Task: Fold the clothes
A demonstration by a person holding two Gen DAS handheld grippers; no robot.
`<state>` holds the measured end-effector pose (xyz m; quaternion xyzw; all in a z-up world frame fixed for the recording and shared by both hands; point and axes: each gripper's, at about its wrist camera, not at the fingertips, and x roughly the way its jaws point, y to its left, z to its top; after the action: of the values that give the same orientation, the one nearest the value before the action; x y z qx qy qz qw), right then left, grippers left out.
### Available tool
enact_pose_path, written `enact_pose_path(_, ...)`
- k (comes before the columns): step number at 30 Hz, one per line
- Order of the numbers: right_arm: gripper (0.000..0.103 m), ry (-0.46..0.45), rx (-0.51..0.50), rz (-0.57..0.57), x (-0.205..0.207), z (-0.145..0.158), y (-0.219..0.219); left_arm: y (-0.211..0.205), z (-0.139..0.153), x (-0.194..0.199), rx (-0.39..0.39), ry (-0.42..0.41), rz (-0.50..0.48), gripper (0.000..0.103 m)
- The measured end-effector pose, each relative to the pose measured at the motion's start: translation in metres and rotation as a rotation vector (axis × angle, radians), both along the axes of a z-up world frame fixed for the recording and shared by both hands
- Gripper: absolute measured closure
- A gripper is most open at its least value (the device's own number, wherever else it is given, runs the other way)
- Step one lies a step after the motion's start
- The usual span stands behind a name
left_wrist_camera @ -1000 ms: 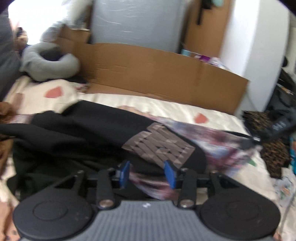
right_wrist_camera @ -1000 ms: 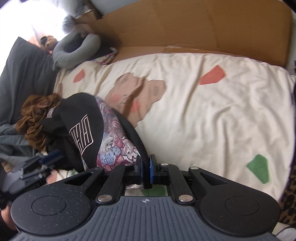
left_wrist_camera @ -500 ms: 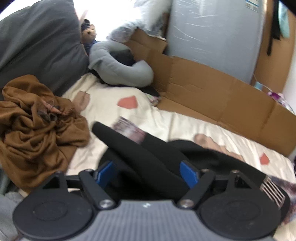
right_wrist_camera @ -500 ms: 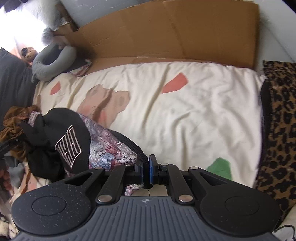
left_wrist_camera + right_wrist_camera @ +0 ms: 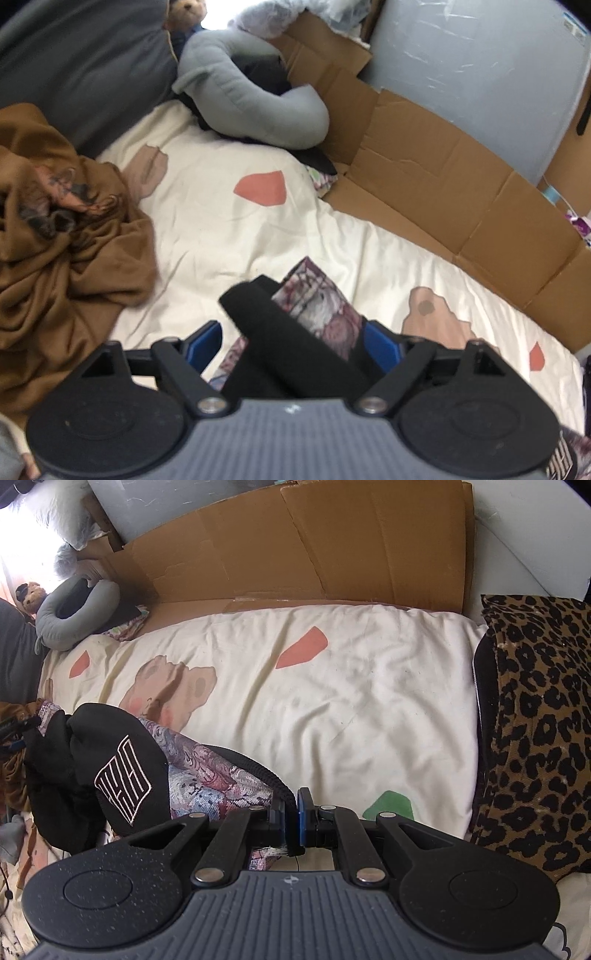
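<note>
Left tongs (image 5: 291,343) spread wide over the black jacket (image 5: 295,354), sleeve running away between unpressed pads | right tongs (image 5: 291,814) clamped on its ribbed hem (image 5: 258,771) | jacket bunched on bed (image 5: 332,686), leftward of right tongs | left hand nearer sleeve

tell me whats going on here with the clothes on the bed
A person with a gripper in each hand is folding a black garment with a patterned lining on a cream bedspread. The right gripper is shut on its black edge. The left gripper is open, the cloth lying between its jaws. A brown garment waits crumpled nearby.
</note>
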<state>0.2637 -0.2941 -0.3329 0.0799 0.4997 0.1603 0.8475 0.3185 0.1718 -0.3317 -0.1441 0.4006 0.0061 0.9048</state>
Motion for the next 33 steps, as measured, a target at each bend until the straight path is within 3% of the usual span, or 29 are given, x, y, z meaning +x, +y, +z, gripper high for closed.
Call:
enact_pose_path(6,0.099,0.004,0.000,0.000,0.000,-0.002,-0.003,0.003,-0.004,0.013,-0.059,0.037,0.001,0.038)
enact_pose_path(9,0.099,0.004,-0.003,0.001,0.000,-0.001,-0.005,0.002,-0.005,0.014,-0.072,0.039,-0.017,0.058)
enact_pose_path(11,0.099,0.004,-0.004,-0.001,-0.001,0.000,-0.007,0.000,-0.003,0.013,-0.066,0.037,-0.027,0.077)
enact_pose_path(13,0.099,0.004,-0.003,-0.005,-0.002,0.001,-0.009,-0.002,0.002,0.009,-0.056,0.031,-0.034,0.087)
enact_pose_path(23,0.099,0.012,0.006,-0.010,-0.008,0.006,-0.021,-0.008,0.051,-0.042,0.007,-0.045,-0.091,0.099)
enact_pose_path(33,0.099,0.034,0.006,-0.013,-0.014,0.006,-0.031,0.012,0.044,-0.127,-0.051,0.050,-0.048,0.100)
